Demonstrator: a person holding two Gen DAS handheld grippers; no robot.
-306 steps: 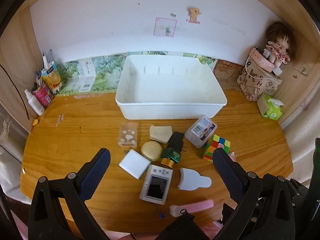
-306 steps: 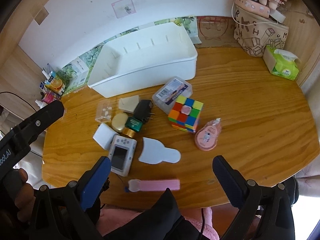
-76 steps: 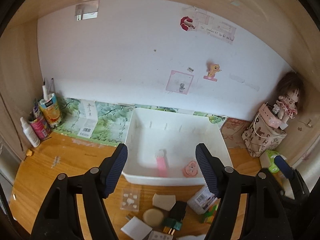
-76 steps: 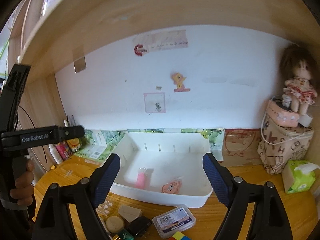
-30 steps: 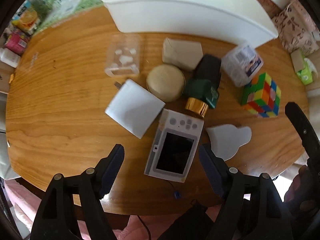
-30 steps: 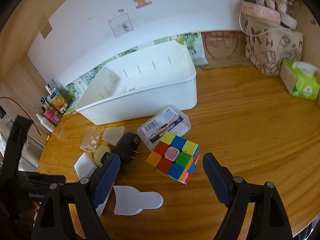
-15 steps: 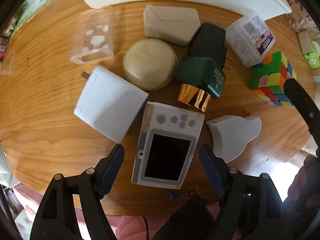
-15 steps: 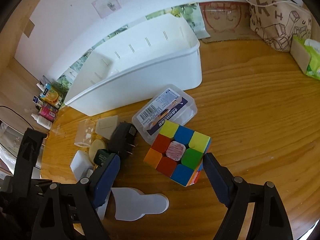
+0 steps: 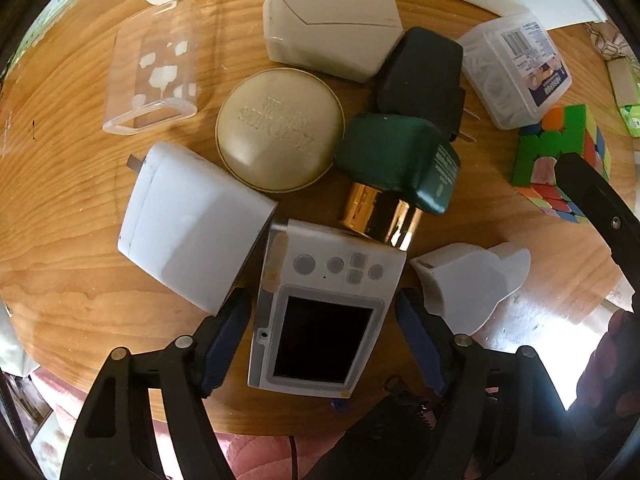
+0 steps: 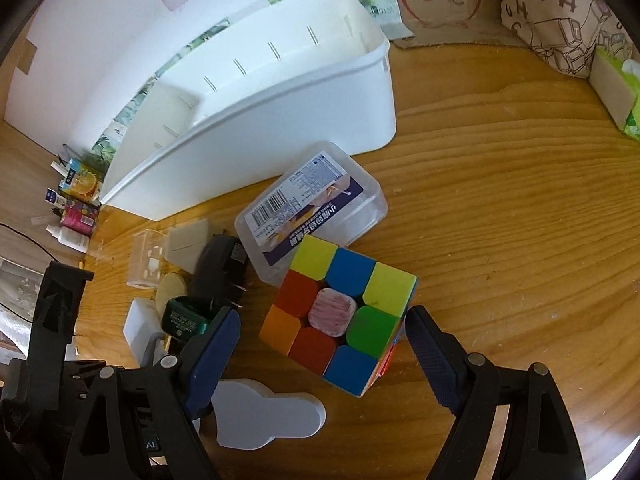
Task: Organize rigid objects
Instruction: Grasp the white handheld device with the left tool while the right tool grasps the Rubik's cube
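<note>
- Straddling the white handheld game console (image 9: 320, 320), the left gripper (image 9: 322, 322) has its jaws closing, one blue pad on each side of the console; the pads do not clearly press on it yet.
- The console lies flat near the front edge of the wooden table (image 9: 60, 240), between a white charger block (image 9: 188, 220) and a white bottle-shaped piece (image 9: 468, 284).
- The right gripper (image 10: 320, 344) stands released, its jaws spread around the colourful puzzle cube (image 10: 340, 316) with gaps showing.
- The cube rests on the table just in front of a clear labelled box (image 10: 312, 208), near the white bin (image 10: 280, 116) at the back edge.
</note>
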